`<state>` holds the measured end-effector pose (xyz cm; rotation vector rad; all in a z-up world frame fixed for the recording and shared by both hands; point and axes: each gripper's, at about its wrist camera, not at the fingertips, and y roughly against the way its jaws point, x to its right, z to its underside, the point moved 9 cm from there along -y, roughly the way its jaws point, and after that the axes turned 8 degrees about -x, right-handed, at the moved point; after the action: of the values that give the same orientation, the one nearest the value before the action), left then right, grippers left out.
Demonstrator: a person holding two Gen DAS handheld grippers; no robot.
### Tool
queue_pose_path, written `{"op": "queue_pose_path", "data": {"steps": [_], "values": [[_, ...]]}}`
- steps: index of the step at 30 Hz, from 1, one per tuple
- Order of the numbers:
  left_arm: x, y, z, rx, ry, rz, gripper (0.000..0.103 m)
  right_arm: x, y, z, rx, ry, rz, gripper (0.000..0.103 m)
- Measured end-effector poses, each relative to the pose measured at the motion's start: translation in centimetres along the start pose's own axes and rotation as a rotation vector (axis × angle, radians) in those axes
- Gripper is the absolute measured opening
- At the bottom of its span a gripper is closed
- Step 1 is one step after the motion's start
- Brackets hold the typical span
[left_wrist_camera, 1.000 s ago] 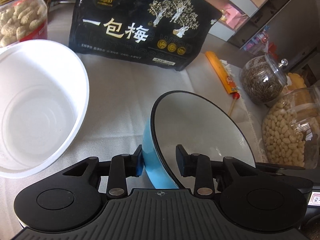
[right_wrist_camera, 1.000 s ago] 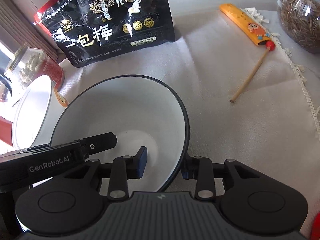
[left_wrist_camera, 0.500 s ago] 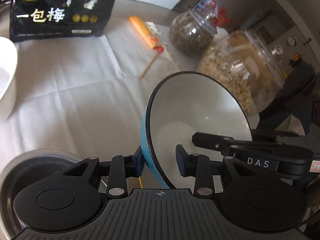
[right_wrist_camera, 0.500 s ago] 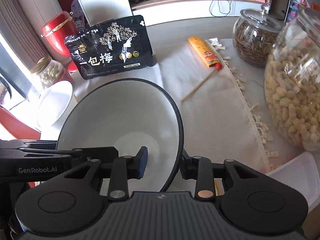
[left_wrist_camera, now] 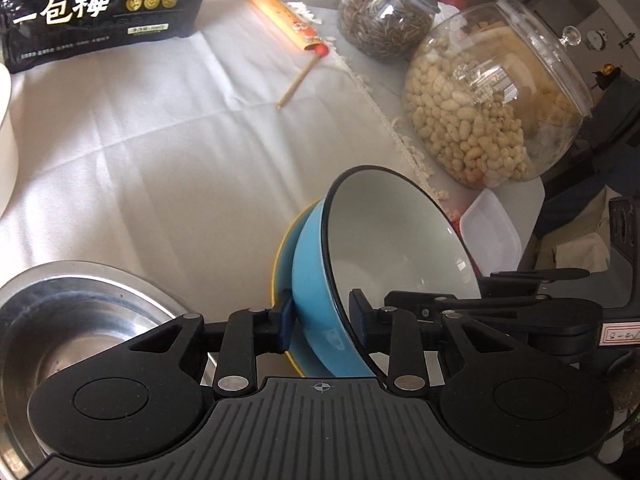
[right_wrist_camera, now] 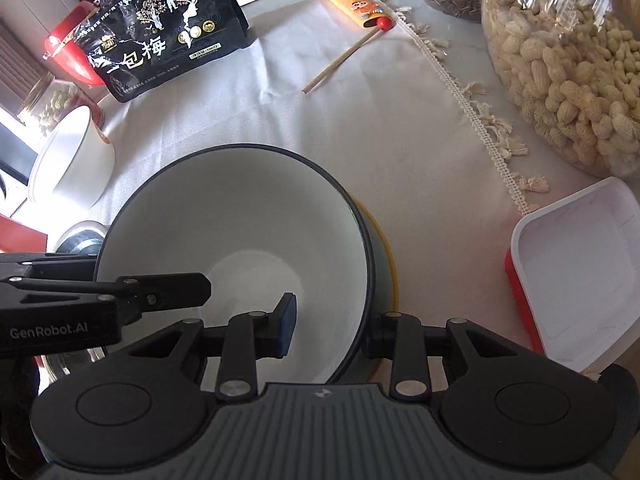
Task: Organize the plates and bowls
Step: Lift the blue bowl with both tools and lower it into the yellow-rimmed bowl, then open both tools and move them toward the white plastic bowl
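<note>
Blue bowl (left_wrist_camera: 320,280), white inside, dark rim, tilted, pinched at its wall by left gripper (left_wrist_camera: 322,318): one pad on the blue outside, one on the white inside. Same bowl (right_wrist_camera: 240,232) also pinched by right gripper (right_wrist_camera: 330,326) at the opposite side of the rim, one pad inside, the other outside. Held from both sides at once.

Directly under the bowl, yellow-rimmed dish (left_wrist_camera: 282,256), only an arc showing; same yellow edge (right_wrist_camera: 390,268) beside the bowl in right view. Bowl low over or in it; contact not clear.

Near left, steel bowl (left_wrist_camera: 80,320) on white tablecloth (left_wrist_camera: 160,160). Near right, white plastic box (right_wrist_camera: 576,280) with red side, at the cloth's fringed edge.

Mid-distance left, white bowl (right_wrist_camera: 72,164), well apart from the held one. Mid-distance right, large glass jar of peanuts (left_wrist_camera: 488,108).

Further back, thin wooden stick (left_wrist_camera: 298,82) with its end in an orange sleeve (left_wrist_camera: 284,22). Beyond, smaller glass jar of sunflower seeds (left_wrist_camera: 384,12).

Far left, black snack bag (right_wrist_camera: 164,28) with gold trees and white characters, standing. Behind it, red container (right_wrist_camera: 70,60) and small jar of peanuts (right_wrist_camera: 52,100).
</note>
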<state>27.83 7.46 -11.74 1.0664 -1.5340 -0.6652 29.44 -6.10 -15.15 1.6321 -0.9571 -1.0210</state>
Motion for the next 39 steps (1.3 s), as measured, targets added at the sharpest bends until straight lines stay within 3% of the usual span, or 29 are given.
{"op": "queue_pose_path", "data": {"steps": [7,11,18,27,30,32,35,38,39], "values": [[0.3,0.4,0.0,-0.007,-0.022,-0.001,0.034,-0.4,0.3,-0.2,-0.023,0.029,0.027,0.031],[0.2,0.4,-0.1,-0.011,-0.017,0.004,0.036,0.2,1.7,-0.8,0.023,0.018,0.039,0.032],[0.3,2.1,-0.7,0.037,-0.028,0.004,0.029,0.9,3.5,-1.6,0.096,0.029,0.069,0.032],[0.2,1.1,-0.7,0.026,-0.027,-0.029,0.025,0.6,3.1,-1.7,0.081,0.049,0.079,0.034],[-0.5,1.9,-0.9,0.039,0.007,0.016,0.020,0.1,4.3,-3.0,0.140,0.087,0.159,0.033],[-1.7,4.8,-1.8,0.121,0.036,0.041,0.019,-1.2,6.0,-4.8,0.216,0.143,0.209,0.033],[-5.0,10.4,-3.1,0.281,0.102,0.022,0.019,-4.8,7.9,-7.5,0.286,0.223,0.191,0.035],[-11.3,16.2,-3.6,0.457,0.242,-0.093,0.020,-9.7,8.4,-9.6,0.323,0.316,0.150,0.044],[-14.2,18.0,-3.1,0.510,0.322,-0.175,0.020,-11.4,8.3,-10.3,0.334,0.347,0.138,0.046]]}}
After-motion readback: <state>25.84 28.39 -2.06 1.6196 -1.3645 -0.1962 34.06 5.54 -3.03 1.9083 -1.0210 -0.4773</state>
